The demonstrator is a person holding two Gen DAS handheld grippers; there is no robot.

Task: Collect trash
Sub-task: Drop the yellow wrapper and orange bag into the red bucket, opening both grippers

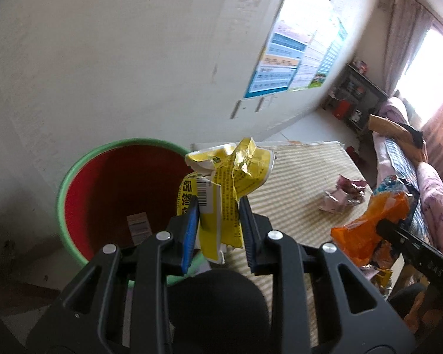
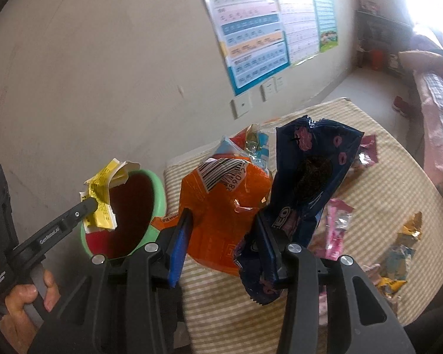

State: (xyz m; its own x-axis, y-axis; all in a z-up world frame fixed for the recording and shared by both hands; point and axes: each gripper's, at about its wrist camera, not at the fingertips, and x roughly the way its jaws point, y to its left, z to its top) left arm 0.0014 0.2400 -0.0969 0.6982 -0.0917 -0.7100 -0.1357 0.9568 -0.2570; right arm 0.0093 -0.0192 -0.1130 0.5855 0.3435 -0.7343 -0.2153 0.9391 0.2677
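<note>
My left gripper (image 1: 218,206) is shut on a crumpled yellow wrapper (image 1: 230,174) and holds it at the right rim of a green bin with a red inside (image 1: 103,188); the yellow wrapper (image 2: 102,203) and the bin (image 2: 156,188) also show in the right wrist view. My right gripper (image 2: 224,221) is shut on an orange snack bag (image 2: 221,206) and a dark blue cookie bag (image 2: 310,174), held above the striped mat (image 2: 384,177). In the left wrist view the orange bag (image 1: 366,233) is at the right.
A small paper slip (image 1: 138,227) lies in the bin. Several more wrappers lie on the mat: pink ones (image 2: 339,224), a gold and blue one (image 2: 401,247), a crumpled pink one (image 1: 342,194). A wall with posters (image 2: 251,29) is behind; a bed (image 1: 413,183) is at the right.
</note>
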